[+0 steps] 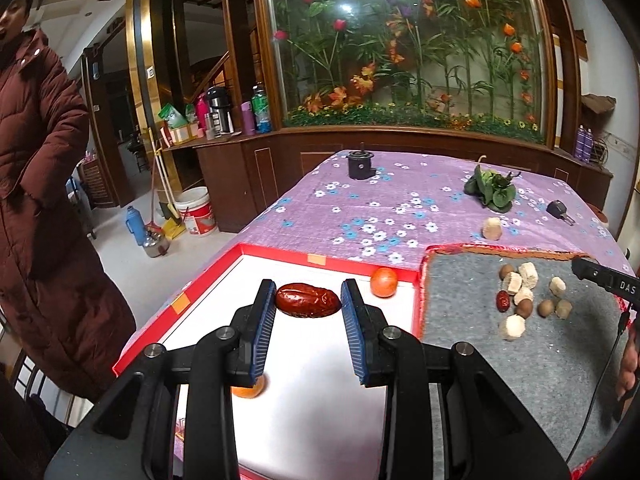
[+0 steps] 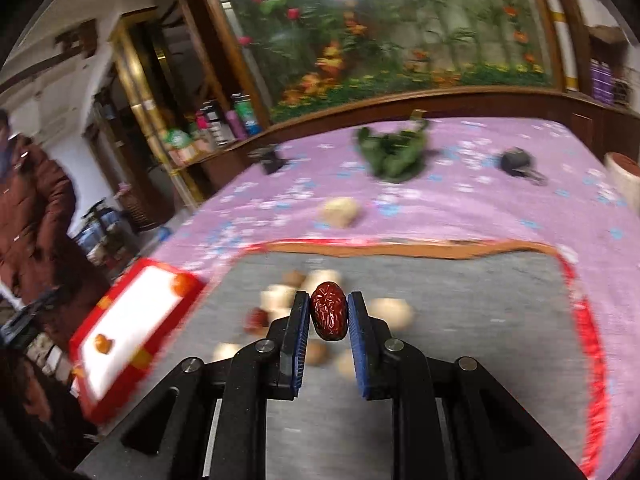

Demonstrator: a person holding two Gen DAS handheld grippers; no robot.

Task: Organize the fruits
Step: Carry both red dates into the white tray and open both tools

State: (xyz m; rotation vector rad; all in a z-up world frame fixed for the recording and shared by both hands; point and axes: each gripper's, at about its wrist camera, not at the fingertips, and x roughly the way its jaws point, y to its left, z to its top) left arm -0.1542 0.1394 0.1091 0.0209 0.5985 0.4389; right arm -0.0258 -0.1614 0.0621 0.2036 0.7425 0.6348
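Note:
My left gripper (image 1: pixel 308 298) is shut on a big dark red date (image 1: pixel 308 300), held crosswise between the blue pads above the red-rimmed white tray (image 1: pixel 320 400). An orange fruit (image 1: pixel 383 282) lies at the tray's far edge and another (image 1: pixel 248 390) shows under the left finger. My right gripper (image 2: pixel 328 316) is shut on a second red date (image 2: pixel 329 316), held above the grey mat (image 2: pixel 480 340). On the mat lie several pale chunks (image 1: pixel 512 326), brown round fruits (image 1: pixel 524 308) and a small red date (image 1: pixel 503 301). The right view is blurred.
One pale chunk (image 1: pixel 492 228) lies off the mat on the purple flowered tablecloth (image 1: pixel 360 208). Farther back are a leafy green bundle (image 1: pixel 492 190), a black cylinder (image 1: pixel 360 164) and a key fob (image 1: pixel 558 210). A person in a maroon coat (image 1: pixel 40 200) stands left of the table.

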